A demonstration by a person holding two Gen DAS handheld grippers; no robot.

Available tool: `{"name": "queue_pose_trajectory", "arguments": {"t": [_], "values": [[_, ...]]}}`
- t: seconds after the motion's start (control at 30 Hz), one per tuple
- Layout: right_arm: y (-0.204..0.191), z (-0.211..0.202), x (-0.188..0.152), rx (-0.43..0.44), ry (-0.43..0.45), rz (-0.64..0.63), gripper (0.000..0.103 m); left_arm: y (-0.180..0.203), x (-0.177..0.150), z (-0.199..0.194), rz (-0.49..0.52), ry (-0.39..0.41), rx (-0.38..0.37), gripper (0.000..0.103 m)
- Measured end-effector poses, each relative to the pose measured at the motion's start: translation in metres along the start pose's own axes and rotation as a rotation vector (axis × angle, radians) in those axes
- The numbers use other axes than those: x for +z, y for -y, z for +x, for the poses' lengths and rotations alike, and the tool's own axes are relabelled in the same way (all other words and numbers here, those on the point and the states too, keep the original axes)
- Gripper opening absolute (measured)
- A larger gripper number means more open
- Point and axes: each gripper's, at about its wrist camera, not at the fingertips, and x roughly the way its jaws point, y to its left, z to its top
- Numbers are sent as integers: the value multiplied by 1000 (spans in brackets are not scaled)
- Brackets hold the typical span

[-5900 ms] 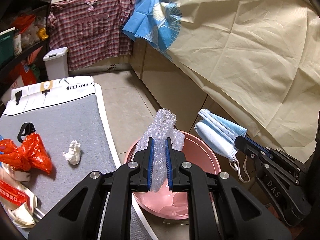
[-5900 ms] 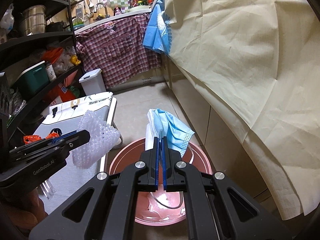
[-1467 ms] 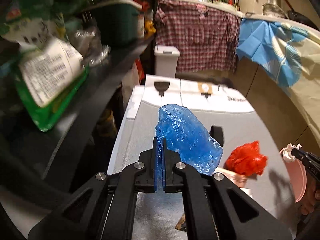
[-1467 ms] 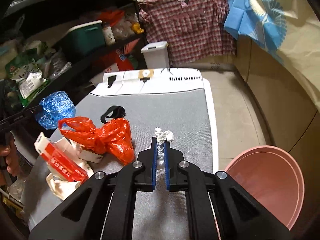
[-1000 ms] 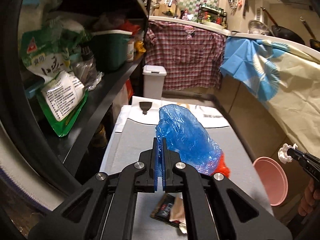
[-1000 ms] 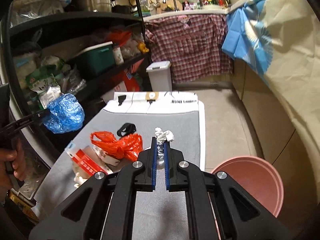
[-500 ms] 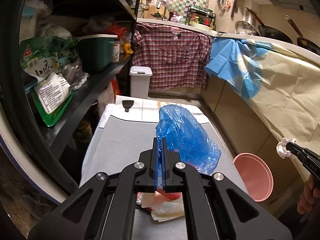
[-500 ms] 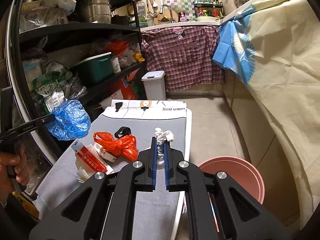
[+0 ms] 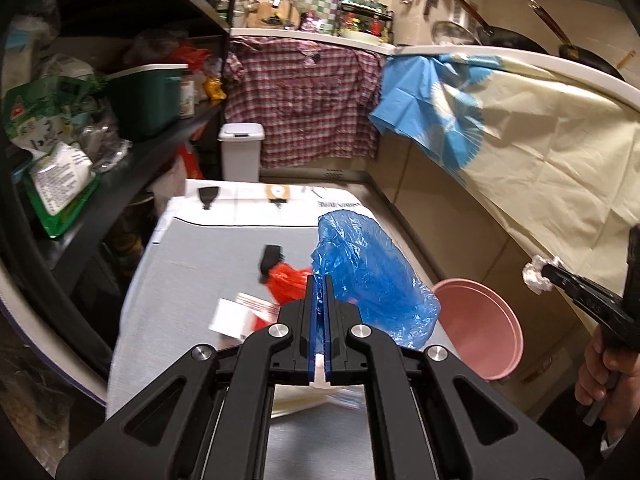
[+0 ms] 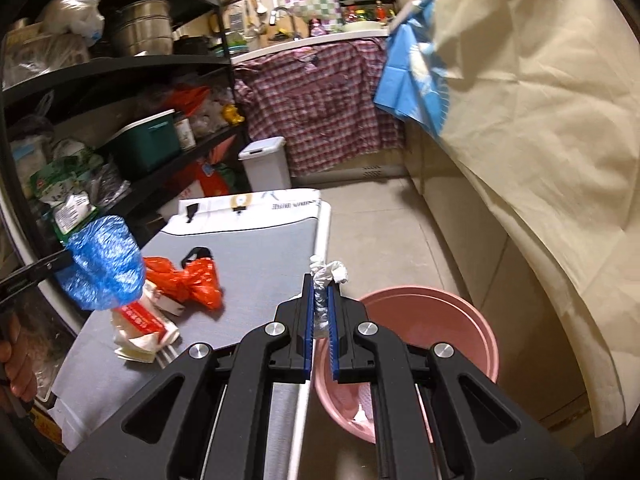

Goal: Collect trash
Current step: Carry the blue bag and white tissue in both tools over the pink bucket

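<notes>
My left gripper (image 9: 319,292) is shut on a crumpled blue plastic bag (image 9: 368,280) and holds it above the grey board (image 9: 192,264); the bag also shows in the right wrist view (image 10: 102,264). My right gripper (image 10: 320,292) is shut on a white tissue wad (image 10: 326,276), held above the board's right edge, next to the pink basin (image 10: 448,320) on the floor. The wad also shows in the left wrist view (image 9: 534,274). The basin (image 9: 480,320) has some trash in its bottom.
On the board lie a red plastic bag (image 10: 188,276), a red-and-white carton (image 10: 144,320) and paper scraps. A black shelf rack (image 10: 100,80) full of goods stands left. A cloth-draped counter (image 10: 540,140) is right. A white bin (image 10: 266,164) stands behind.
Both grippers have moved rightward, toward the pink basin, each still holding its piece of trash. The basin is now closer and larger in the right wrist view.
</notes>
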Motion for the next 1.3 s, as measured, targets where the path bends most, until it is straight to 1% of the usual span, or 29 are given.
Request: {"name": "queue_pose_trajectory", "arguments": {"t": [0.13,0.3,0.4,0.6,0.8,0.97,1.3], "values": [[17,3,-2,-17,-10,37,7,19,-8,8,12,-24,-42,2],[27,5,-3,-52,-11,46,7,49,-18,23,47,-67,-79,2],[34,5,-3,-91,-5,41,7,67,-22,34,56,-89,-97,2],[53,8,-2,-95,-13,98,7,97,-23,53,74,-109,-111,2],[61,11,0,-113,-17,118,7,130,-17,74,105,-122,-125,2],[69,14,0,-125,-26,138,7,154,-13,97,133,-149,-140,2],[80,27,1,-146,-45,148,7,182,-16,137,169,-202,-156,2]]}}
